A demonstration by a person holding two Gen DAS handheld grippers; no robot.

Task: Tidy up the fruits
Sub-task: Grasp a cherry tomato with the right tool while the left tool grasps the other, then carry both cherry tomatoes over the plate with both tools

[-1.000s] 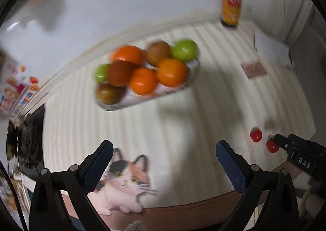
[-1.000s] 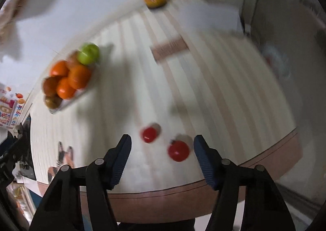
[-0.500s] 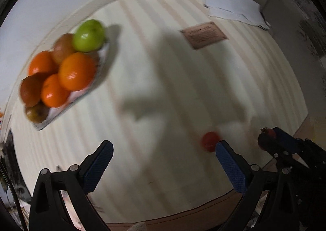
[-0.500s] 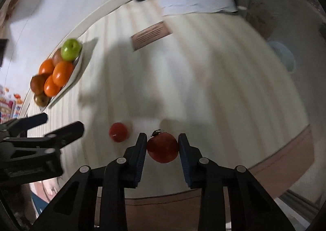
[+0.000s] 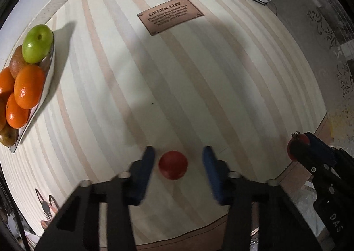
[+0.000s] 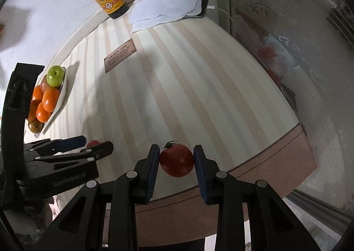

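While my right tongs (image 6: 176, 161) clamp one tomato (image 6: 176, 160), my left tongs (image 5: 177, 163) are closing around another (image 5: 173, 164), not yet touching.

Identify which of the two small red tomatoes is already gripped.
The stemmed red tomato, pinched between the right gripper pads. The stemless red tomato sits on the striped table, untouched between the closing left gripper pads.

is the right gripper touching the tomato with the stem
Touching. In the right wrist view both pads of the right gripper press against the sides of the stemmed tomato, with no gap showing.
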